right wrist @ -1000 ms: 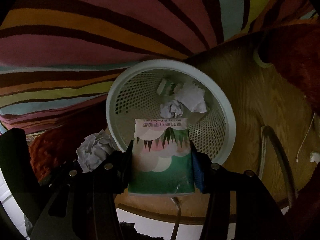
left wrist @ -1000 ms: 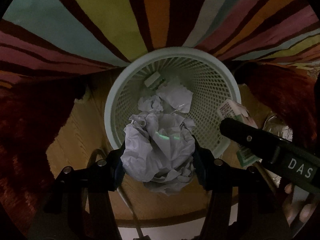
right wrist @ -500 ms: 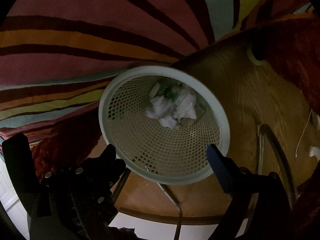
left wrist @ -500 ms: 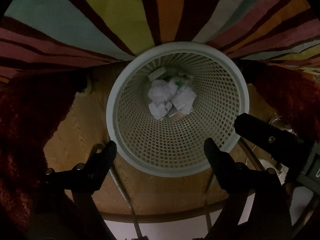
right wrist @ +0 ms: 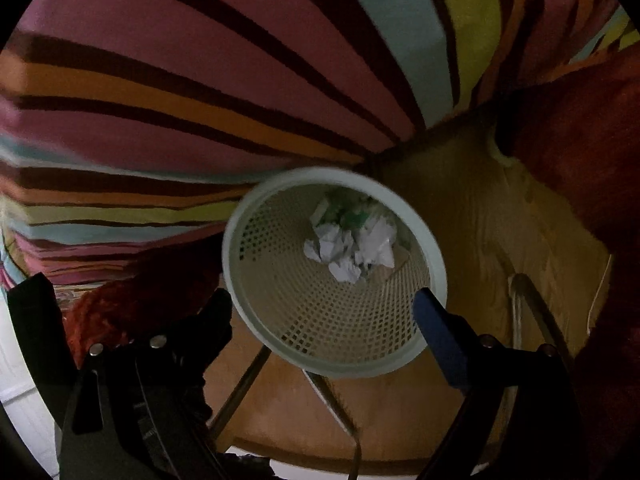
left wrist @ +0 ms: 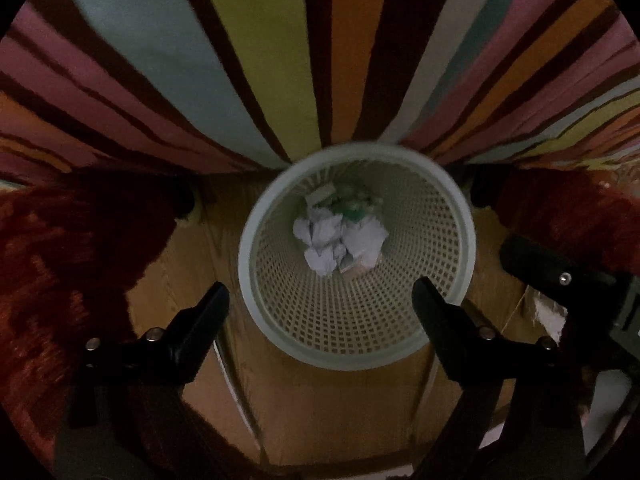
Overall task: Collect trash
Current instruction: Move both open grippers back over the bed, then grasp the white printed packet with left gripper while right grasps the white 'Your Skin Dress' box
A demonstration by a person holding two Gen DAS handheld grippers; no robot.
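Paper ball and tissue pack dropped; crumpled paper [left wrist: 338, 242] now in basket [left wrist: 256, 216]. Left gripper [left wrist: 320, 300] and right gripper [right wrist: 322, 310] hover above the rim, jaws spread, empty.

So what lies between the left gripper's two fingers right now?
Nothing held: the left gripper is open, and its own view shows only the basket with crumpled paper beyond.

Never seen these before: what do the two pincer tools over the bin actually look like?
Both are black and two-pronged, with tapered fingers fixed by silver screws. The left gripper looks all black; the right gripper shows a blue pad on one finger. No sleeves or cables are clearly visible.
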